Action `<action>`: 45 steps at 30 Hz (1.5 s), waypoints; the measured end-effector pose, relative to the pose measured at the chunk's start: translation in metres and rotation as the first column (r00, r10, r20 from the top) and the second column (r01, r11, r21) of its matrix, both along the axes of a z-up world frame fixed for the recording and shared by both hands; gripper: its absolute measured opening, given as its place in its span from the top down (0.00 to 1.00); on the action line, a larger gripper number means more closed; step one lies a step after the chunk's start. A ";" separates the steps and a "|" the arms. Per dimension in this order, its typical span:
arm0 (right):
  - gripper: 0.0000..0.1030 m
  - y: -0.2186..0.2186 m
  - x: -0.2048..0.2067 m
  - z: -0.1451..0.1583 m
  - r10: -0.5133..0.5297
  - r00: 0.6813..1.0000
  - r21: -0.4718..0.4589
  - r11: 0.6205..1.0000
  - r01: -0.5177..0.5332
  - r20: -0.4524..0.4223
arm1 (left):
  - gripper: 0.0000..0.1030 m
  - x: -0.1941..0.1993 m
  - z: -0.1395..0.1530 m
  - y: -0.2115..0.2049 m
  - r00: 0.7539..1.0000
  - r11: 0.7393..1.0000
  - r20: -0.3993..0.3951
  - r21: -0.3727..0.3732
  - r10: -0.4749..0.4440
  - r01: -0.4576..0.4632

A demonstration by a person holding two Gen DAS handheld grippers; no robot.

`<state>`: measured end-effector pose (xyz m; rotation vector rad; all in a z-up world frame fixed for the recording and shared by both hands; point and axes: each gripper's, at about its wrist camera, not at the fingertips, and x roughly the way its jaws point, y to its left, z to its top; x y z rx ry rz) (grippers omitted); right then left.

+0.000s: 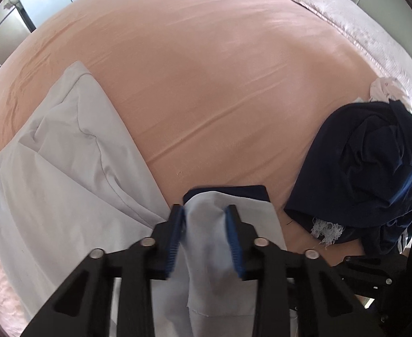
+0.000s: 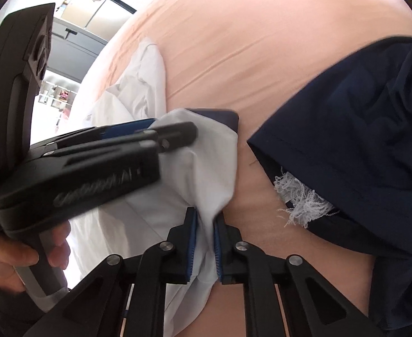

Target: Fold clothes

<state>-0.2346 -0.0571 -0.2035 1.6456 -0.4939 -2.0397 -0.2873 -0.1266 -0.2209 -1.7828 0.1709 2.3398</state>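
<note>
A white garment with a navy cuff (image 1: 65,168) lies on the peach bed sheet (image 1: 206,70) at the left. My left gripper (image 1: 204,210) is shut on a fold of its sleeve, whose navy cuff (image 1: 248,191) shows just beyond the tips. In the right wrist view my right gripper (image 2: 206,219) is shut on the same white garment (image 2: 206,163) a little lower on the sleeve. The left gripper (image 2: 175,134) shows there from the side, just left of and above the right one.
A crumpled navy garment (image 1: 369,174) with a frayed white patch (image 1: 326,230) lies at the right; it also shows in the right wrist view (image 2: 360,140). A pale quilt (image 1: 360,28) lies along the far side of the bed. Cabinets (image 1: 9,28) stand beyond the bed's left edge.
</note>
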 end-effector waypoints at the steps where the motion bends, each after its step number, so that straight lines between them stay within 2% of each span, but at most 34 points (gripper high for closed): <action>1: 0.92 -0.003 0.001 0.003 0.008 1.000 0.009 1.000 -0.008 -0.012 | 0.77 0.002 0.001 -0.001 1.000 1.000 -0.003 0.006 -0.005 0.005; 7: 0.94 -0.009 0.016 0.003 0.036 0.998 0.054 0.998 -0.032 -0.058 | 0.82 0.003 0.010 -0.010 0.999 0.999 -0.034 -0.017 -0.029 0.029; 10: 0.95 0.008 0.015 0.005 0.048 0.995 0.074 0.996 -0.041 -0.088 | 0.83 0.005 0.014 -0.015 0.999 1.000 -0.049 -0.006 -0.022 0.021; 12: 0.95 0.004 0.021 0.012 0.054 0.993 0.082 0.996 -0.046 -0.100 | 0.84 0.017 0.018 -0.010 0.998 1.000 -0.059 0.014 -0.017 0.018; 15: 0.95 -0.004 0.028 0.021 0.061 0.991 0.090 0.995 -0.050 -0.117 | 0.85 0.032 0.019 -0.026 0.996 1.000 -0.083 0.018 -0.017 0.018; 18: 0.95 0.016 0.030 0.017 0.072 0.988 0.100 0.993 -0.059 -0.134 | 0.85 0.036 0.021 -0.031 0.995 1.000 -0.104 0.025 -0.003 0.006; 21: 0.95 0.004 0.038 0.021 0.092 0.984 0.120 0.990 -0.074 -0.154 | 0.85 0.038 0.031 -0.030 0.992 0.999 -0.121 0.046 0.019 -0.014; 24: 0.95 0.022 0.045 0.026 0.119 0.978 0.130 0.987 -0.097 -0.172 | 0.85 0.045 0.037 -0.039 0.990 0.999 -0.136 0.045 0.032 -0.026; 26: 0.95 0.004 0.045 0.020 0.137 0.973 0.139 0.984 -0.113 -0.185 | 0.85 0.050 0.040 -0.044 0.988 0.998 -0.148 0.048 0.042 -0.035; 32: 0.95 -0.026 0.048 0.027 0.210 0.953 0.175 0.969 -0.173 -0.220 | 0.85 0.065 0.052 -0.064 0.983 0.996 -0.172 0.071 0.071 -0.059; 35: 0.95 -0.033 0.051 0.026 0.243 0.944 0.185 0.961 -0.204 -0.221 | 0.85 0.075 0.051 -0.075 0.984 0.991 -0.157 0.111 0.088 -0.071; 39: 0.95 -0.028 0.046 0.025 0.243 0.943 0.192 0.961 -0.201 -0.226 | 0.85 0.083 0.044 -0.075 0.989 0.991 -0.132 0.126 0.067 -0.050; 42: 0.95 -0.025 0.045 0.027 0.246 0.942 0.178 0.962 -0.208 -0.229 | 0.84 0.076 0.043 -0.070 0.993 0.986 -0.090 0.154 0.075 -0.060; 45: 0.94 -0.027 0.048 0.028 0.255 0.939 0.166 0.961 -0.220 -0.232 | 0.73 0.068 0.042 -0.066 0.996 0.981 -0.047 0.181 0.081 -0.072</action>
